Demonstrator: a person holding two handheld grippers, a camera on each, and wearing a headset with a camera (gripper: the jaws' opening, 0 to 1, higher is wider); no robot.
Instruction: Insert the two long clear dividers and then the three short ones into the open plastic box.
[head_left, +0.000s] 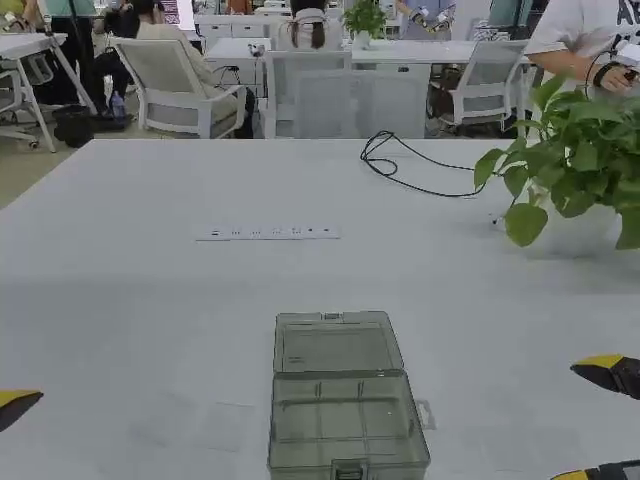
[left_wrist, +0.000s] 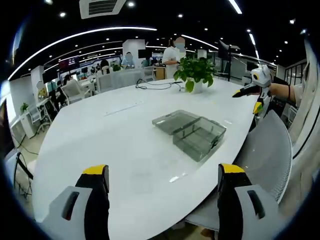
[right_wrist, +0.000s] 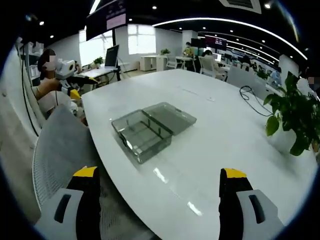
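A smoky clear plastic box (head_left: 345, 420) lies open near the table's front edge, its lid (head_left: 338, 342) folded flat behind it. The same box (left_wrist: 197, 135) (right_wrist: 141, 132) appears in both gripper views, well ahead of the jaws. Faint clear flat pieces (head_left: 215, 425) lie on the table left of the box, and a small one (head_left: 425, 413) lies at its right side; their outlines are hard to make out. My left gripper (left_wrist: 163, 170) (head_left: 15, 405) is open and holds nothing, off the table's front left. My right gripper (right_wrist: 159, 172) (head_left: 600, 420) is open with nothing in it, at the front right.
A potted plant (head_left: 570, 170) stands at the table's right, with a black cable (head_left: 400, 165) beside it. A white power strip (head_left: 268, 233) lies mid-table. A grey mesh chair (left_wrist: 270, 150) sits at the table's near edge. Chairs, desks and people fill the room behind.
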